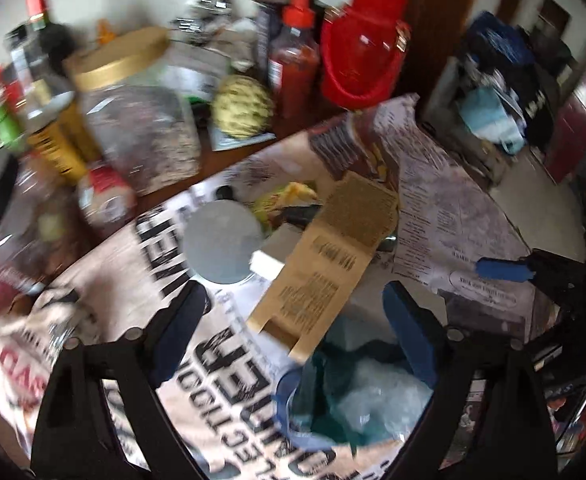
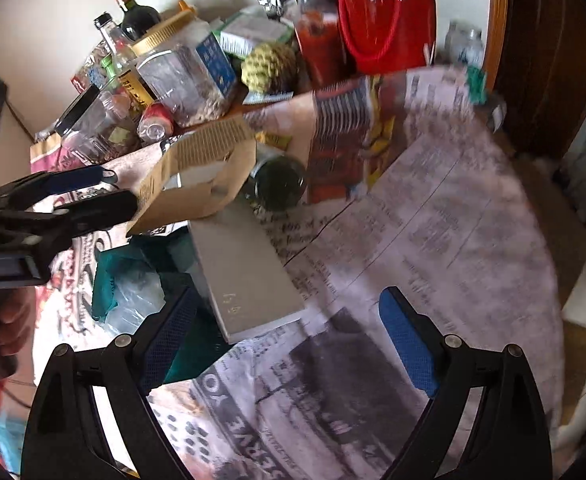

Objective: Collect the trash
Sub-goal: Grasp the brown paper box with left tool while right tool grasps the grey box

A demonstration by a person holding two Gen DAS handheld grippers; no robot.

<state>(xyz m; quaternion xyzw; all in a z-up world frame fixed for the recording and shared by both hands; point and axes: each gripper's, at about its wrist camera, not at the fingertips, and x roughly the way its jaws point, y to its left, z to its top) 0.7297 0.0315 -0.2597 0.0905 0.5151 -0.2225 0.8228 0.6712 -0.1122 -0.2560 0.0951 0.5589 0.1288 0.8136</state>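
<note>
A pile of trash lies on the newspaper-covered table [image 2: 433, 220]. A brown cardboard carton [image 1: 333, 248] [image 2: 205, 168] leans over a flat grey-white box [image 2: 245, 272] [image 1: 269, 258]. Beside them are a teal wrapper with clear plastic [image 1: 353, 396] [image 2: 129, 280], a dark glass jar on its side [image 2: 279, 184] and a round grey lid [image 1: 223, 242]. My left gripper [image 1: 293, 328] [image 2: 121, 188] stands open over the carton's lower end and the wrapper, its pads touching neither. My right gripper [image 2: 289, 336] is open above the grey-white box's near end; one of its blue fingers [image 1: 501, 270] shows at the right.
Along the wall stand a wine bottle [image 2: 133, 12], gold-lidded plastic jars [image 1: 133, 120], a red sauce bottle [image 1: 293, 60], a red bag [image 1: 361, 40] and a green knitted ball [image 1: 241, 108]. The table's edge curves at the right, with piled clothes [image 1: 493, 92] beyond. A hand [image 2: 9, 320] grips the left tool.
</note>
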